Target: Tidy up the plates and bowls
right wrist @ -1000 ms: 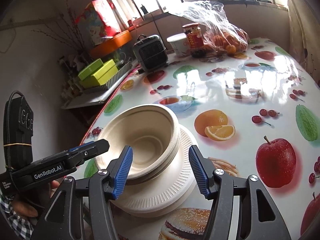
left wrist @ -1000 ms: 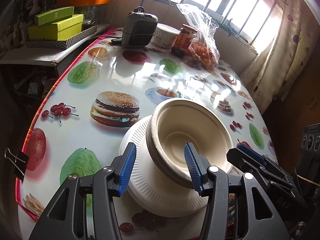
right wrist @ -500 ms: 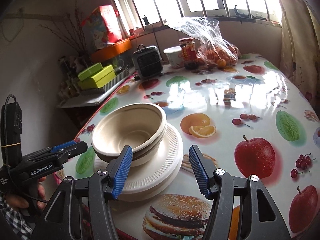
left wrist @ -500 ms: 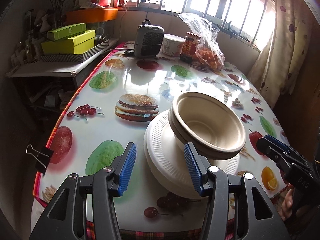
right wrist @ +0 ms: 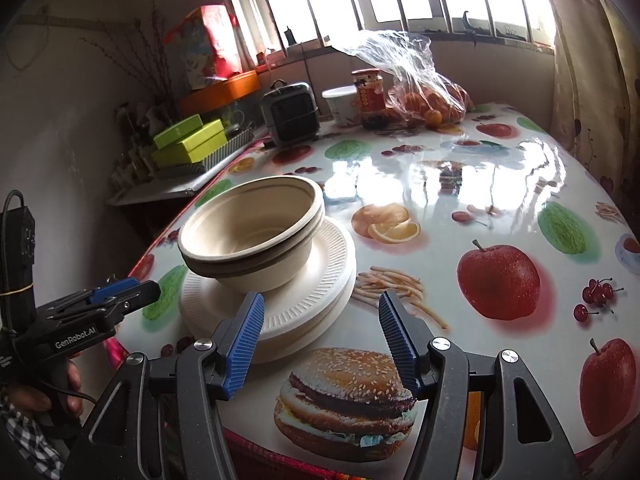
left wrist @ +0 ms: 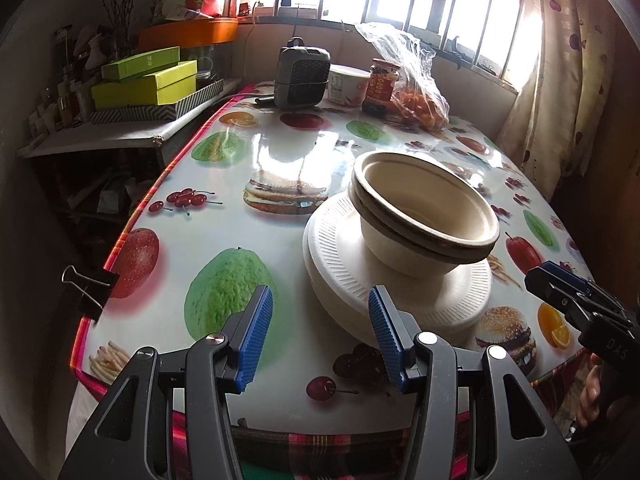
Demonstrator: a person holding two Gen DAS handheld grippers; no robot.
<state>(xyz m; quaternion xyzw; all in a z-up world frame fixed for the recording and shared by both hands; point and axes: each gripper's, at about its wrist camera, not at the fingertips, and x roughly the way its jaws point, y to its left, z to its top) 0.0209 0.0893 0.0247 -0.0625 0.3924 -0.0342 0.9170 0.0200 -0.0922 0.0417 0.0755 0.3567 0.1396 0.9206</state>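
Near the front edge of the desk (left wrist: 224, 236), the left hand-held gripper (left wrist: 316, 336) is hanging with its jaws moderately apart and nothing between them, just short of the stack. To its right, the two nested bowls (left wrist: 424, 216) are sitting on the white plates (left wrist: 396, 284), and the bowls are resting off-centre, leaning toward the plates' right side in the left wrist view. Further right, the right hand-held gripper (right wrist: 322, 340) is also standing part-open and empty, near the plates' rim.

The risk, as I judge it, is lying in that lopsided pile. A jaw that is nudging the plate rim could be tipping the bowls off, since they are light and seem only loosely seated. The glossy desk covering is looking slippery, so a push from one side could be sliding the whole stack toward the near edge. Both grippers are crowding the same corner, so they could also be knocking each other.
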